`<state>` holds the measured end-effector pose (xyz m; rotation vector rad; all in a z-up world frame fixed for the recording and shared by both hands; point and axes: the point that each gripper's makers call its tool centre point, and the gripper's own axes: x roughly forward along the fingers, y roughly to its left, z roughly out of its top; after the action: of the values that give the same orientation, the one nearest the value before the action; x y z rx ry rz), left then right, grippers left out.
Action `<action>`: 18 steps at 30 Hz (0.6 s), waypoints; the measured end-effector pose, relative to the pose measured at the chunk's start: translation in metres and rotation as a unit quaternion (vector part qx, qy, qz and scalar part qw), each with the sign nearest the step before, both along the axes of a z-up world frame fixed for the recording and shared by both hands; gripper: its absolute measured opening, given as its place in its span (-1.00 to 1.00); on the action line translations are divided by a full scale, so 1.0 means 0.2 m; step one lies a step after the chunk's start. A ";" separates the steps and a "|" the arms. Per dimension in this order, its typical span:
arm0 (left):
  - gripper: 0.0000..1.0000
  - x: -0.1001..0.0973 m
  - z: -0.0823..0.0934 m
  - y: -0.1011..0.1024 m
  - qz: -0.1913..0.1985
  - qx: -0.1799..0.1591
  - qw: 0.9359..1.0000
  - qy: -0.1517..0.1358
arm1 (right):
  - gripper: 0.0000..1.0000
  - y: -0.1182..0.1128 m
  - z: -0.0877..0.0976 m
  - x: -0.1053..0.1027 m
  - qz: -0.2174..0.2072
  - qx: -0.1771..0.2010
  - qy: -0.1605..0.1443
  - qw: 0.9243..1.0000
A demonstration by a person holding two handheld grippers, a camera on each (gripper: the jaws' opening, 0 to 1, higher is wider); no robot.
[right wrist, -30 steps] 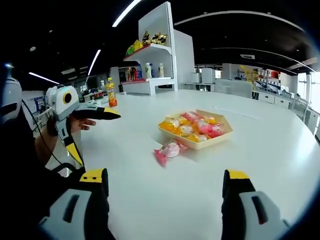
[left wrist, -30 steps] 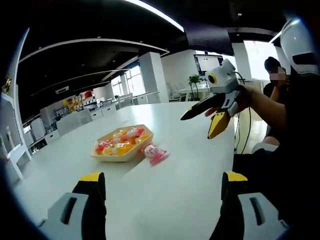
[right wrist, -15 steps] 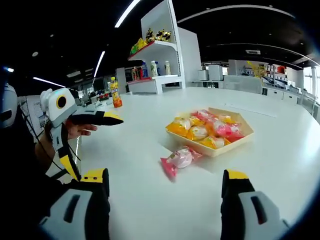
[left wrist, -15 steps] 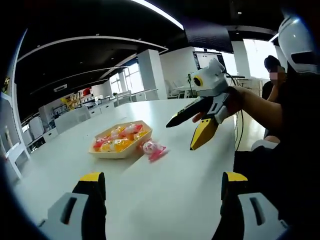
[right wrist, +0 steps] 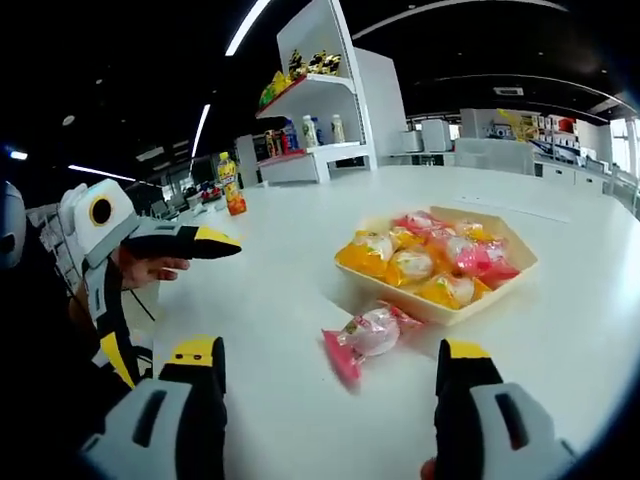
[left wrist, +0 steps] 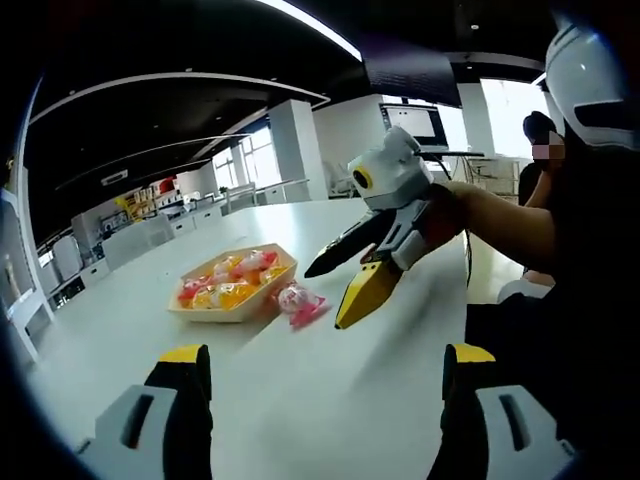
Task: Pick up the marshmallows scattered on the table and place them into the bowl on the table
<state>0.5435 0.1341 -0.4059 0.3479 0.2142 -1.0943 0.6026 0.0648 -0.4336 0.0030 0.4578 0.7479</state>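
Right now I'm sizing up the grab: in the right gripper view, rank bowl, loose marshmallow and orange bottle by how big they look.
1. bowl
2. marshmallow
3. bottle, though it stands far back on the table, so it may only look small.

An open-plan office or showroom: long white desk (right wrist: 300,270), a display shelf (right wrist: 325,120) of bottles at twelve o'clock, strip ceiling lights (right wrist: 245,25), big windows (left wrist: 255,160).
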 end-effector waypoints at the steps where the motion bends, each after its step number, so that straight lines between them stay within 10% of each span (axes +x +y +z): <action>1: 0.91 0.00 0.00 0.00 0.000 0.000 1.000 0.000 | 0.61 0.01 0.00 0.01 0.000 0.005 0.003 1.000; 18: 0.91 0.09 -0.03 0.04 0.006 0.012 1.000 0.003 | 0.21 0.05 -0.02 0.16 -0.004 0.015 0.003 1.000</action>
<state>0.5608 0.1419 -0.4116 0.3654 0.2349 -1.0825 0.6344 0.0754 -0.4379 0.0363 0.4523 0.7466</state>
